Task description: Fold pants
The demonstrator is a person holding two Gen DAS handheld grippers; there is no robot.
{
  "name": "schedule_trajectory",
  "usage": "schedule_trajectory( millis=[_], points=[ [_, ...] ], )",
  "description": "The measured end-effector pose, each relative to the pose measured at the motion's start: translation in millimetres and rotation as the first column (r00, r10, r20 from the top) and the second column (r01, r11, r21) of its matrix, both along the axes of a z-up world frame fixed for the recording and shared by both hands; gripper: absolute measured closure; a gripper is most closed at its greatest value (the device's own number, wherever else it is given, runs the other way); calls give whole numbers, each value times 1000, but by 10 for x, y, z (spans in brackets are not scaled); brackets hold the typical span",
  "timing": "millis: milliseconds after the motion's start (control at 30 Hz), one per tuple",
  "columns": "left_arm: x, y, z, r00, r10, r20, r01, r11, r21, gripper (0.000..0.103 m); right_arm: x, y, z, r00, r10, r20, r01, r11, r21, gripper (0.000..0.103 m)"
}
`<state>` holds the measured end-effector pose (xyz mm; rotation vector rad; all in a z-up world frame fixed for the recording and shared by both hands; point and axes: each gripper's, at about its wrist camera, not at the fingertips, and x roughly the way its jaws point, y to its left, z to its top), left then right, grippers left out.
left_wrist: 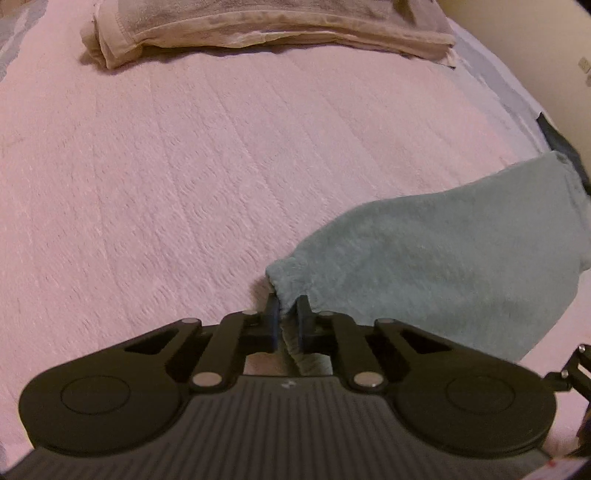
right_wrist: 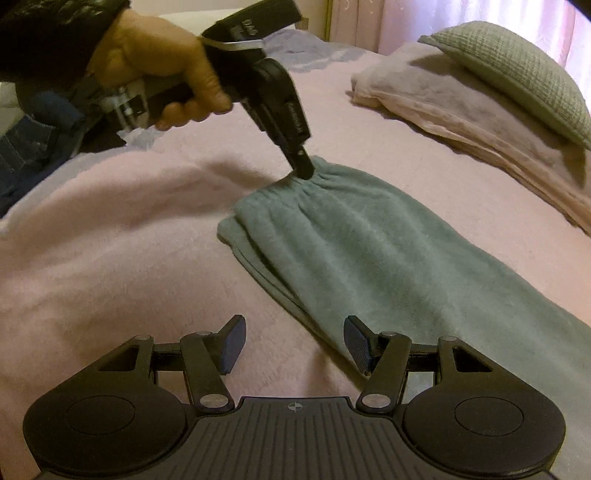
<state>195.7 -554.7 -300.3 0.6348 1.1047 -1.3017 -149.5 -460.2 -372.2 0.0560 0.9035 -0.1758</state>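
I see a pink bedspread (right_wrist: 110,258) filling both views. At its far side lies a folded beige blanket (left_wrist: 266,33), and the right wrist view shows a grey-green cushion (right_wrist: 517,70) resting on it. The teal pants (right_wrist: 388,266) lie flat on the bedspread, folded lengthwise into a long strip, with the gathered waistband at the far end. A hand (right_wrist: 166,74) grips the left gripper (left_wrist: 287,314), whose jaws are closed tight, pinching the waistband edge. My right gripper (right_wrist: 293,343) has its jaws spread wide with nothing between them, its right finger just over the near edge of the pants.
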Motion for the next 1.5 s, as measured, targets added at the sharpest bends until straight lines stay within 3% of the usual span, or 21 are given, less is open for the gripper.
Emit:
schedule_trajectory(
  millis=[100,233,300,367,433,467,600,633,733,767,800,833,900,1100,1200,1267,1333,1367,1400,1467,1500],
  points=[
    [-59,-77,-93,999,-41,9,41,998,53,95,88,-2,-10,1000,6,-10,-6,1000,-2,47],
    [31,43,23,999,-44,21,43,998,40,89,232,48,53,1000,4,-10,-5,999,-38,47],
    [43,157,81,991,-112,73,109,993,42,89,388,129,55,1000,16,-12,-17,997,-70,47],
    [23,247,121,963,-223,154,219,975,41,88,573,256,25,999,31,-23,-34,992,-119,47],
    [-49,391,111,887,-379,264,379,924,52,84,811,400,-62,998,39,-54,-49,979,-196,47],
    [-74,472,92,836,-447,318,448,891,73,81,945,460,-137,995,49,-92,-69,971,-231,47],
    [-77,732,9,661,-622,420,643,758,112,74,1295,694,-466,967,106,-231,-187,911,-367,47],
    [-76,777,-22,616,-651,443,678,725,122,74,1351,746,-537,958,119,-260,-220,888,-404,47],
    [-49,902,-76,517,-697,497,755,645,118,69,1482,802,-734,945,124,-303,-261,843,-469,47],
    [-46,915,-101,486,-702,520,776,620,112,62,1511,785,-778,947,113,-301,-252,842,-477,47],
    [-48,956,-118,444,-706,552,804,586,102,48,1534,757,-799,950,98,-296,-235,849,-473,49],
    [-58,972,-150,399,-707,584,832,546,93,42,1548,737,-787,956,83,-282,-211,863,-459,69],
    [-94,1036,-200,275,-693,666,896,437,84,38,1531,746,-699,969,42,-243,-150,883,-445,74],
    [-225,1019,-396,-62,-632,772,973,133,187,35,1443,653,-247,989,-80,-124,29,929,-369,78],
    [-260,961,-452,-186,-581,792,973,3,230,35,1422,602,-68,991,-94,-97,55,937,-345,78],
    [-290,885,-463,-225,-547,806,969,-37,245,35,1415,594,29,992,-86,-96,48,938,-342,78],
    [-342,799,-431,-245,-544,803,966,-62,252,36,1394,592,101,992,-86,-94,50,941,-334,78],
    [-361,758,-408,-252,-559,790,964,-75,255,46,1387,582,123,992,-91,-91,57,943,-329,78],
    [-362,723,-370,-267,-577,772,960,-86,267,64,1386,562,157,991,-98,-86,65,943,-327,79],
    [-371,707,-318,-294,-581,759,951,-100,292,73,1368,566,228,991,-115,-73,86,945,-317,79],
    [-371,707,-243,-291,-589,754,952,-99,290,76,1345,586,283,990,-124,-63,99,945,-311,80]
  ],
)
